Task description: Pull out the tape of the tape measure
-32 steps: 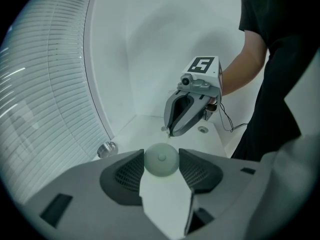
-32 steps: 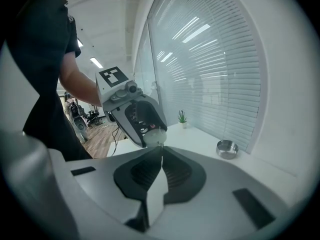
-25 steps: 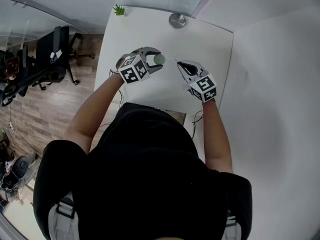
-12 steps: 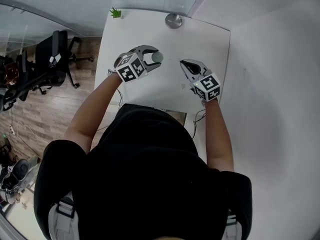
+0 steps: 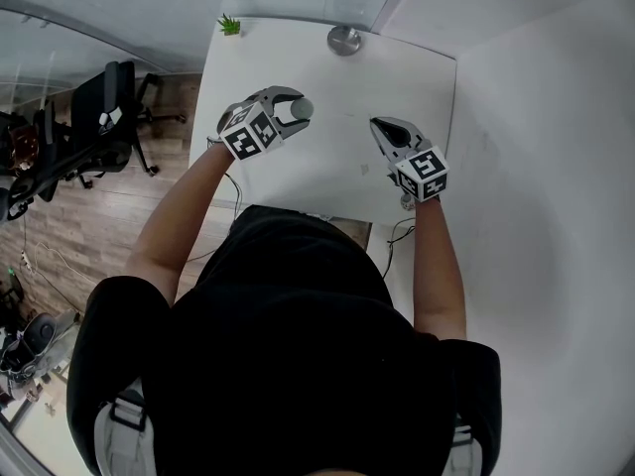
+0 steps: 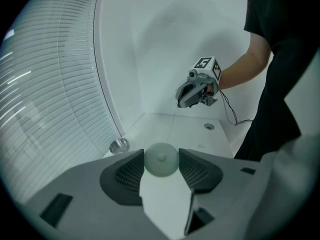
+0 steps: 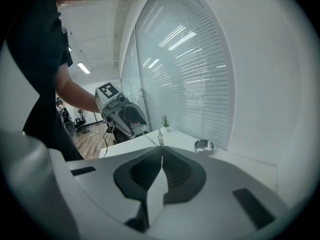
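— jaws first, from the head view: our left gripper point(image 5: 290, 108) is clamped round the tape measure point(image 5: 302, 111), a small pale green round case. our right gripper point(image 5: 378, 124) is pinched tight on the end of the tape point(image 5: 337, 117). agreed?

— agreed. since a second ago we have drawn the two apart above the white table point(image 5: 417, 77). the right one has gone out to our right, the left a little to our left. the gap is wider, so we judge more tape is out and the pull is under way.

— left gripper view next. what do we see?

— the case sits squarely between the dark ribbed pads point(image 6: 131, 173). it is smooth and matte, with a small button-like boss in its middle. across from it the right gripper hangs in the air, tips towards us. the tape itself is too thin to make out here.

— and the right gripper view?

— pads pressed together, with a narrow strip standing out from their tips and running as a fine straight line towards the left gripper. it looks thin and flexible, so we judge a steady, straight pull suits it better than a jerk.

— anything else on the table?

— a shiny round metal dish point(image 5: 344, 40) and a little green plant point(image 5: 229, 25) at the far edge, well apart from our work.
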Available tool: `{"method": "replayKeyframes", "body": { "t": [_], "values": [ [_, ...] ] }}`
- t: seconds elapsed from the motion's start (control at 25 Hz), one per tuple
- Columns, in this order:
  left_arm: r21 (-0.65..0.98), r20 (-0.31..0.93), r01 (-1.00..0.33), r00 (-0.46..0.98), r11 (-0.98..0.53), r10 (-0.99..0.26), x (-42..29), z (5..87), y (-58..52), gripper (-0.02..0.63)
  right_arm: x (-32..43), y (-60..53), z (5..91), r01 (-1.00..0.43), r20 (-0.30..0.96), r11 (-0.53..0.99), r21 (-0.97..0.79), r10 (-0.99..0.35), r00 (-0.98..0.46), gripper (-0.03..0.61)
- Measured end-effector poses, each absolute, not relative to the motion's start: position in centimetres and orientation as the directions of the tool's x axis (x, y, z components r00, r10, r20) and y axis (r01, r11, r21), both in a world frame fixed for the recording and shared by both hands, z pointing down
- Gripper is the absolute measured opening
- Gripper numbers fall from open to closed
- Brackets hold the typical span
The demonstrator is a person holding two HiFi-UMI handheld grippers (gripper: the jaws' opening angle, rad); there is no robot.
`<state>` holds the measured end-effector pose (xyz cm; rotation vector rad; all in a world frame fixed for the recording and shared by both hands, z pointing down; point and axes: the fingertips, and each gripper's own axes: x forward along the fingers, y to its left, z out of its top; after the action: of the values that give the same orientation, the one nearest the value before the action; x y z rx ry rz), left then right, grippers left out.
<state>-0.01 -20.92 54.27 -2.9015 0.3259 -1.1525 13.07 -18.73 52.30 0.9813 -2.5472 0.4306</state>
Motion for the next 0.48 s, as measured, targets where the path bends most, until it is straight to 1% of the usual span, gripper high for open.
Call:
{"method": "replayKeyframes", "body": {
  "t": [0.48],
  "values": [
    [-0.087, 0.697, -0.201, 0.688, -0.976, -0.204, -1.3, 54.7, -21.7, 0.227, 15.3, -18.8, 52.7, -0.719, 0.459, 0.68, -0.143, -0.598, -0.658, 0.009]
  ]
}}
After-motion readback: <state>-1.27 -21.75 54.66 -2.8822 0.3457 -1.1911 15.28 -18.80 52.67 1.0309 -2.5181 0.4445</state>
